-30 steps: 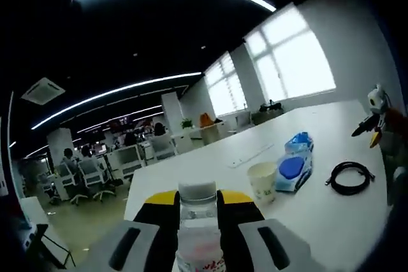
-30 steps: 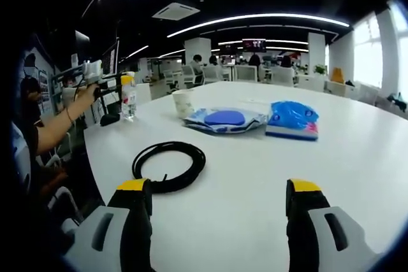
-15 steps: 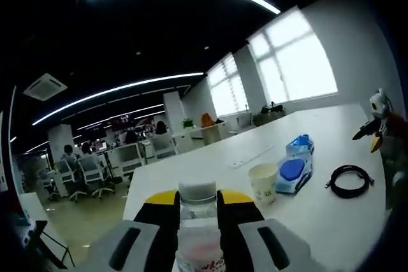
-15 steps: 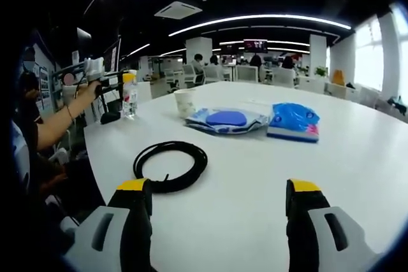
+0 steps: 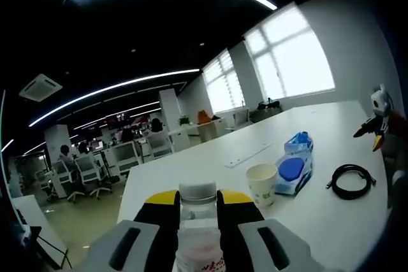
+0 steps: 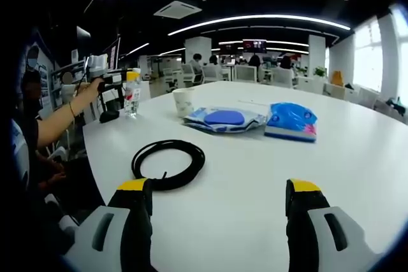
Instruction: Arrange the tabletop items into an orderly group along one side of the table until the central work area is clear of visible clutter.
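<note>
The left gripper [image 5: 198, 234] pinches a clear water bottle [image 5: 199, 227] between its two yellow-tipped jaws. The bottle stands up straight, and its gray cap pokes up between the jaw tips. In the right gripper view the same bottle [image 6: 131, 95] is at the edge of the white table [image 6: 357, 157], with a person's hand [image 6: 95, 85] holding the gripper that grips it.

The paper cup [image 5: 262, 183] is the thing to steer by. Just behind the cup lies a flat blue and white packet [image 5: 292, 171]. Behind that packet lies a second blue packet [image 5: 298, 141]. Off to the side of the cup, nearer the person, lies a black cable [image 5: 352, 178] in a loop. The cup and the two packets already make a rough row.

The right gripper [image 6: 217, 221] has its jaws spread wide with nothing between them. It hangs over bare table, with the cable [image 6: 168, 164] just beyond its left jaw.

The step now looks like setting the bottle down next to the cup. To do it well, I think the bottle should stay straight up and come down slowly close beside the cup, but not bump it, since a paper cup tips easily. The jaws should open only when the bottle sits flat on the table. The free gripper could then fetch the cable.
</note>
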`<action>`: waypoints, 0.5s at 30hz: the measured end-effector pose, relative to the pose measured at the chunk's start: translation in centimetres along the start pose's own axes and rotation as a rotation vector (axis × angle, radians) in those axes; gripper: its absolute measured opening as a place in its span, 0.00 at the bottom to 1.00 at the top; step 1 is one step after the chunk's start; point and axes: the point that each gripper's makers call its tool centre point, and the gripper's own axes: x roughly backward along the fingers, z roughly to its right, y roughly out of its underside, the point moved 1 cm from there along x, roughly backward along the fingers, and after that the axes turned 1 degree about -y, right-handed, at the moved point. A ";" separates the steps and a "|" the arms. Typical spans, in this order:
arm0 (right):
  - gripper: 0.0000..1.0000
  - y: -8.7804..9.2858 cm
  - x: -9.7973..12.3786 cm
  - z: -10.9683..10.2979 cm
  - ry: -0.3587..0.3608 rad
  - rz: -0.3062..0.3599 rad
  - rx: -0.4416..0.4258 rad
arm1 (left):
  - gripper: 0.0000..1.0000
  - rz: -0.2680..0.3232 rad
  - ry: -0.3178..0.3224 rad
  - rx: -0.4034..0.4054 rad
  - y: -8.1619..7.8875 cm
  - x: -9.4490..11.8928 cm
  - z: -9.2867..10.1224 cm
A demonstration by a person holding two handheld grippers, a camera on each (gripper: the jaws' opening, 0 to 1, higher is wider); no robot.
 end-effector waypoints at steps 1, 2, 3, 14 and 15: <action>0.83 0.0 0.0 0.0 -0.001 0.002 -0.001 | 0.21 0.001 0.000 -0.001 0.0 0.0 0.0; 0.83 -0.1 0.0 0.0 -0.001 0.004 -0.002 | 0.21 0.002 0.000 0.000 -0.1 0.0 0.0; 0.83 -0.1 0.1 -0.1 -0.002 0.004 0.001 | 0.21 0.003 0.001 -0.002 -0.1 -0.1 0.0; 0.83 0.1 0.2 -0.1 -0.002 0.006 -0.001 | 0.21 -0.017 0.015 -0.003 -0.3 -1.6 0.7; 0.83 0.1 0.2 -0.1 0.000 0.003 0.002 | 0.21 -0.013 0.017 0.001 -0.4 -1.8 0.9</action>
